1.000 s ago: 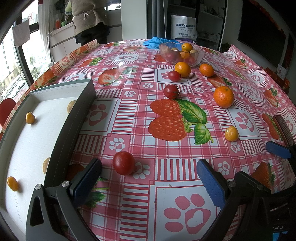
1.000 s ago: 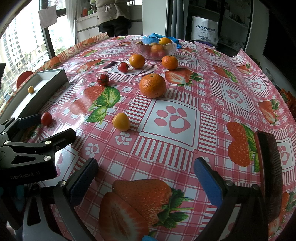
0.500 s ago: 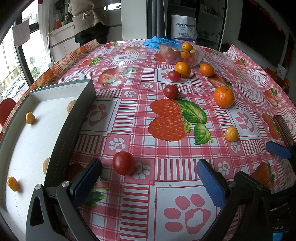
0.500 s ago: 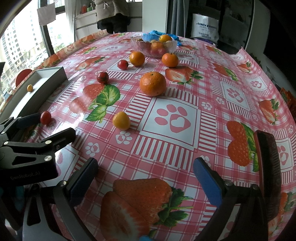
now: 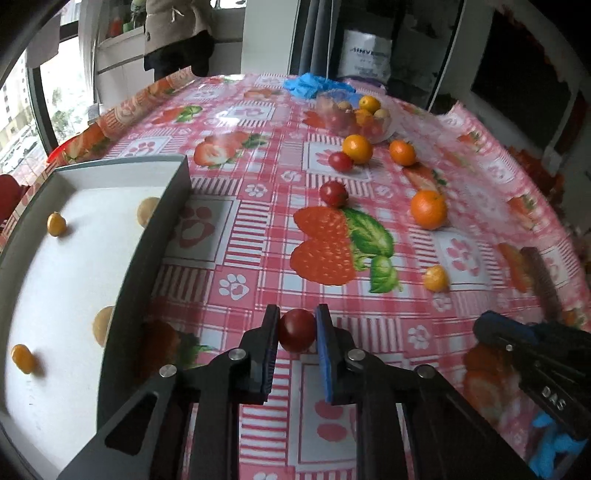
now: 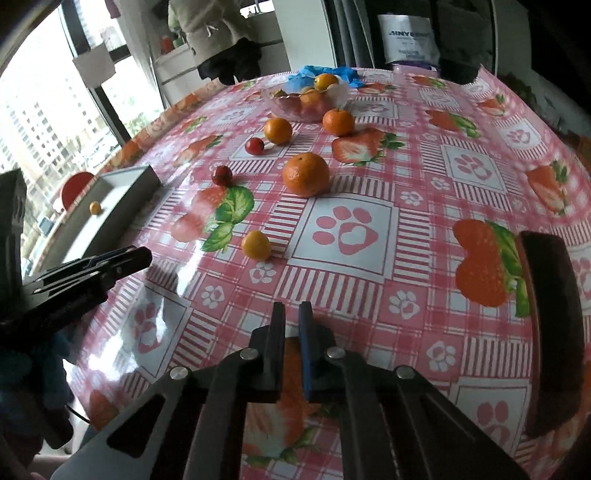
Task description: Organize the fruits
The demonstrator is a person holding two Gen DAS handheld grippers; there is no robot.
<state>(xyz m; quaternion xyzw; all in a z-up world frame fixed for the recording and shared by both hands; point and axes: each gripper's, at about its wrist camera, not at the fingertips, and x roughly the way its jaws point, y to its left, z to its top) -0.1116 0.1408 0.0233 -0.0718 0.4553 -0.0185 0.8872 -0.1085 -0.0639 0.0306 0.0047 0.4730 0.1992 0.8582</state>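
Note:
My left gripper [image 5: 297, 325] is shut on a red cherry tomato [image 5: 296, 329], just right of the grey tray [image 5: 147, 236]. The tray holds several small yellow and pale fruits, such as a kumquat [image 5: 56, 224]. My right gripper [image 6: 291, 321] is shut and empty, low over the tablecloth. Ahead lie a small yellow kumquat [image 6: 255, 244], a large mandarin [image 6: 306, 174], two more cherry tomatoes [image 6: 222, 175] [image 6: 254, 146] and two oranges [image 6: 277, 130] [image 6: 338, 122]. The left gripper also shows in the right wrist view [image 6: 122, 260].
A clear glass bowl [image 6: 291, 105] of mixed fruit stands at the far side, with blue cloth [image 6: 325, 72] behind it. A dark comb-like object [image 6: 550, 314] lies at the right. A person [image 6: 218, 33] stands beyond the table.
Both grippers have closed. The left one moved forward and took hold of the red cherry tomato. The right one shut on nothing.

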